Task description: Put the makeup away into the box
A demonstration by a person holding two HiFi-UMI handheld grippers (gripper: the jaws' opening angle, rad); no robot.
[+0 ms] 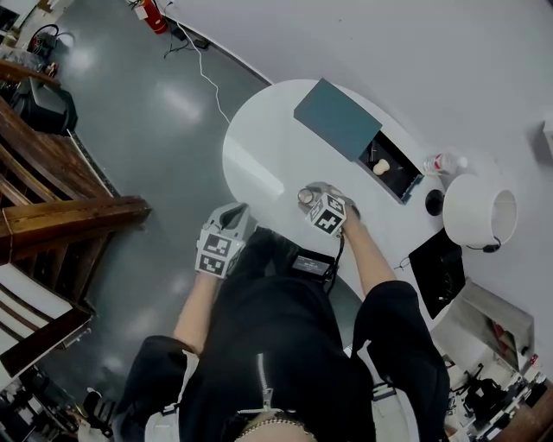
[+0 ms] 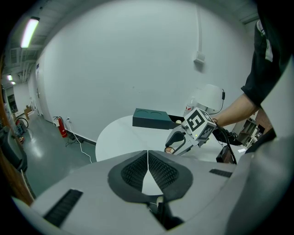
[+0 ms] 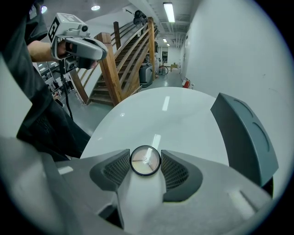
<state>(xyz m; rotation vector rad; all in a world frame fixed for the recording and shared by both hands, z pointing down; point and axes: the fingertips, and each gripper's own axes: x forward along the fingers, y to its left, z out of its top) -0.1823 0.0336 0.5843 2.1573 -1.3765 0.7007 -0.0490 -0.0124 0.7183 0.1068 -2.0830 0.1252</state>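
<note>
The makeup pot [image 3: 145, 160] — round, dark-rimmed, with a pale pinkish face — is held in the right gripper [image 3: 145, 158], whose ribbed pads [image 3: 117, 170] are set wide and pressed against its two sides. In the head view the pot is seen at the middle of the frame, above the near edge of a white round table [image 1: 259, 147]. Whether it rests on the tabletop or is lifted clear of it cannot be told.

The box [image 1: 390, 173] is placed towards the upper right of the head view, apart from the pot. Its teal lid [image 1: 337, 116] is slid to the upper left, so that a dark open compartment is left uncovered at the lower right. A peach-coloured piece [image 1: 380, 167] is seen lying inside that compartment. In the right gripper view the box is found at the right edge of the frame.

The left gripper [image 2: 147, 153] is held off the table, at the left of the head view and level with the person's lap. Its pads are brought together at the tips — nothing is caught between them.

Beyond the box, at the right of the head view, a small bottle [image 1: 442, 162] and a white lamp [image 1: 471, 207] are seen. A wooden staircase [image 1: 52, 198] fills the left edge, and a red fire extinguisher [image 1: 154, 15] stands at the top.
</note>
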